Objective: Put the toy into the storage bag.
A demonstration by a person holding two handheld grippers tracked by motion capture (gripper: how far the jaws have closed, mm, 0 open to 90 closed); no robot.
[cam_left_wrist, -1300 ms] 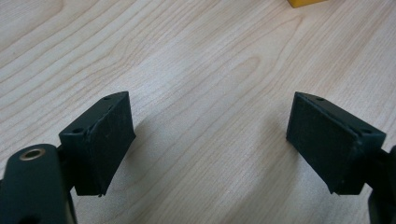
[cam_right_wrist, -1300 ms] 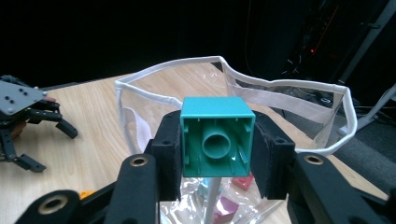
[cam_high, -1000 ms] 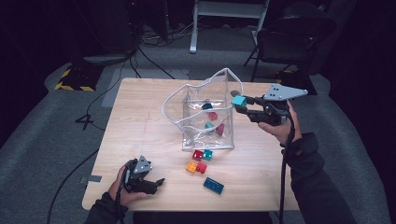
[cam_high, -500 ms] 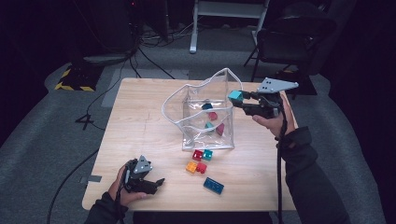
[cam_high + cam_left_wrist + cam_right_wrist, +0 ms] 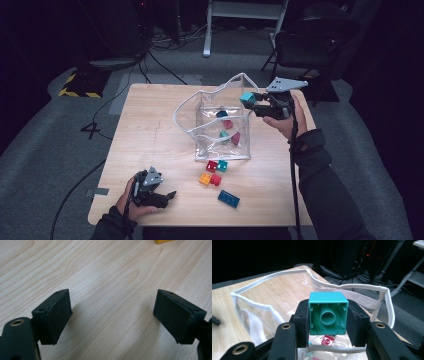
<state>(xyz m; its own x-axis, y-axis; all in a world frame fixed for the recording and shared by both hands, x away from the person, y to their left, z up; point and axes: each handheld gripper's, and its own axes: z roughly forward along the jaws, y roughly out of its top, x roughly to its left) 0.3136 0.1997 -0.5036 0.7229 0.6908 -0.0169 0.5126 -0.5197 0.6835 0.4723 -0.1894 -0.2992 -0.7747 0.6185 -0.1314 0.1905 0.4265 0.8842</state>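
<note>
— Gripping what, in the right gripper (image 5: 251,102)?

— One teal block (image 5: 328,315), hollow underside towards the camera. The jaws are clamped on its two sides and hold it in the air, above the far right rim of the clear bag (image 5: 220,150).

— And the bag's position?

— Upright and open-mouthed near the middle of the table (image 5: 150,125). Several small blocks (image 5: 228,123) lie inside it.

— What remains outside it?

— Just near of the bag: a red block (image 5: 211,166), a small teal one (image 5: 222,165), an orange one (image 5: 204,178) touching another red (image 5: 216,179), and, nearer still, a blue brick (image 5: 228,198).

— The left gripper (image 5: 167,196)?

— Low at the table's near left edge, well apart from the bag. Its jaws stand apart over bare wood, with nothing between them.
</note>
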